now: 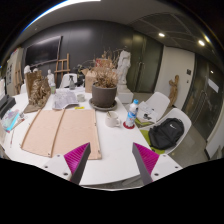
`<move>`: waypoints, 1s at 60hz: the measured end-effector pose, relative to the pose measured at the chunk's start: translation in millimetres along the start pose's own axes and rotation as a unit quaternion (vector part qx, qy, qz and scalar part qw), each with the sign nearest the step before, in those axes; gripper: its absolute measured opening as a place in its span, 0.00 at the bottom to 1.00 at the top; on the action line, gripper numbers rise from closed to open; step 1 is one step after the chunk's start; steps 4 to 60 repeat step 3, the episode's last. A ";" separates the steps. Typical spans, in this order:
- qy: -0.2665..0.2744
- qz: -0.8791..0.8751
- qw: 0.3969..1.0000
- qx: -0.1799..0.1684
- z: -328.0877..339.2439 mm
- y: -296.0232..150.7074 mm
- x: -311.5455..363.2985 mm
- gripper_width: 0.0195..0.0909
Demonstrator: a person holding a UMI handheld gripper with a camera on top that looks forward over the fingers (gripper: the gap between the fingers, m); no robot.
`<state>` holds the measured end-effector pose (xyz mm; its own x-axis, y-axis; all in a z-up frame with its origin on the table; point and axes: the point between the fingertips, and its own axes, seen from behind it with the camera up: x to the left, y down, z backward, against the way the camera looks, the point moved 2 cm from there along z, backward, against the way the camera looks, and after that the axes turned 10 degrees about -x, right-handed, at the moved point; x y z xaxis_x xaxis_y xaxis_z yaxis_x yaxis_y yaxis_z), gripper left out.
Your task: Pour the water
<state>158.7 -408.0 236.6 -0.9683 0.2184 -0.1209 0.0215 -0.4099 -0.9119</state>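
Note:
A clear water bottle with a blue cap and a red-and-blue label (pixel 132 112) stands on the white table (pixel 110 140), beyond my right finger and well out of reach. A small white cup or bowl (pixel 113 118) sits just left of the bottle. My gripper (pixel 112 160) hovers over the table's near part, open, its magenta pads (pixel 146 157) wide apart with only bare tabletop between them.
Two tan cutting boards (pixel 58 131) lie ahead of my left finger. A potted dry plant (pixel 104 92) stands at the table's middle, with white statues (pixel 123 66) behind. A black bag on a green mat (pixel 166 133) lies to the right, near a white chair (pixel 154 105).

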 end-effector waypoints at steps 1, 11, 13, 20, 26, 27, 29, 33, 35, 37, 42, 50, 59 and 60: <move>-0.001 0.001 1.000 -0.001 0.4 0.1 0.4 0.92; -0.004 0.002 1.000 -0.001 0.1 1.4 1.3 0.93; -0.004 0.002 1.000 -0.001 0.1 1.4 1.3 0.93; -0.004 0.002 1.000 -0.001 0.1 1.4 1.3 0.93; -0.004 0.002 1.000 -0.001 0.1 1.4 1.3 0.93; -0.004 0.002 1.000 -0.001 0.1 1.4 1.3 0.93; -0.004 0.002 1.000 -0.001 0.1 1.4 1.3 0.93; -0.004 0.002 1.000 -0.001 0.1 1.4 1.3 0.93; -0.004 0.002 1.000 -0.001 0.1 1.4 1.3 0.93; -0.004 0.002 1.000 -0.001 0.1 1.4 1.3 0.93; -0.004 0.002 1.000 -0.001 0.1 1.4 1.3 0.93; -0.004 0.002 1.000 -0.001 0.1 1.4 1.3 0.93; -0.004 0.002 1.000 -0.001 0.1 1.4 1.3 0.93; -0.004 0.002 1.000 -0.001 0.1 1.4 1.3 0.93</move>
